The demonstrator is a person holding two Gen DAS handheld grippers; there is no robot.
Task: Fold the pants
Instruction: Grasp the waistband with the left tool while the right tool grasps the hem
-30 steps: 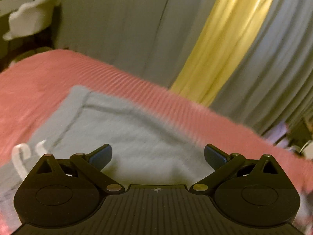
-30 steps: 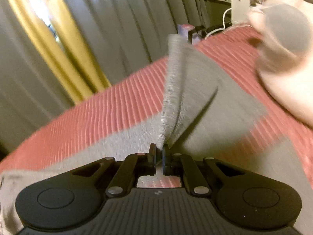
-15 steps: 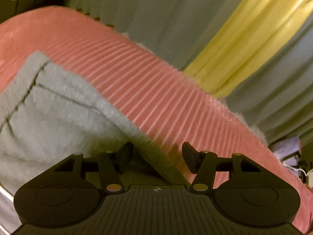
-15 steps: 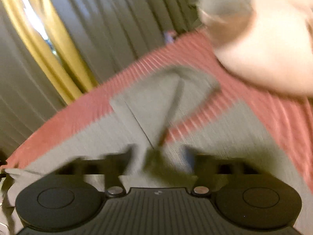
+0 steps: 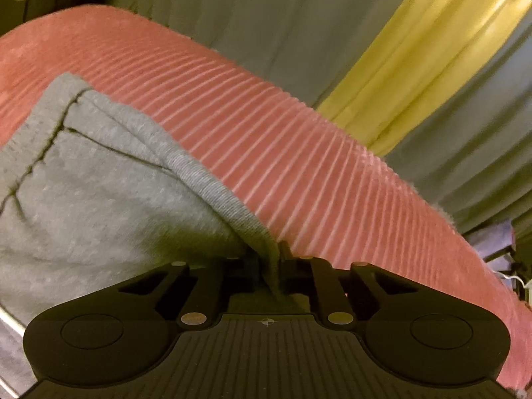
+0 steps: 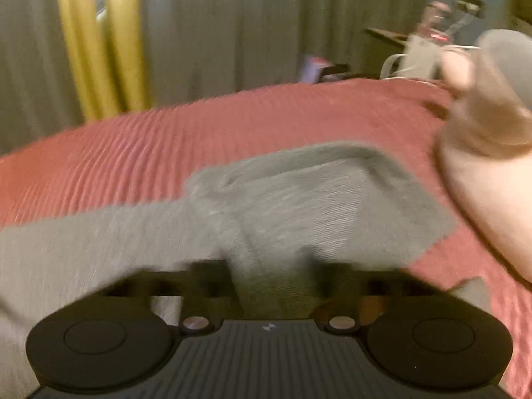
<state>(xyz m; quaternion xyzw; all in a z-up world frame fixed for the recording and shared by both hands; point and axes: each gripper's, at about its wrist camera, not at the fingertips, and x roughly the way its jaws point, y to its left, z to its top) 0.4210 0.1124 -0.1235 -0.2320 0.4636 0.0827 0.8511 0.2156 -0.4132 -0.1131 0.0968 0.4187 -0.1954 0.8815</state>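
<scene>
One pants (image 5: pixel 99 193) (grey), two grippers (image 5: pixel 271 262) (image 6: pixel 274 276)

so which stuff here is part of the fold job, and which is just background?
Job:
- grey pants
- left hand-held gripper, shut on the pants' edge
- right hand-held gripper, blurred, cloth between its fingers
- red bedspread

Background:
- curtains
- cluttered side table

No legible text or labels.

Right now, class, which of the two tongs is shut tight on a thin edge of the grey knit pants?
The left tongs: they pinch a thin ribbed edge of the grey knit pants. The right tongs, blurred, sit apart around a wider bunch.
</scene>
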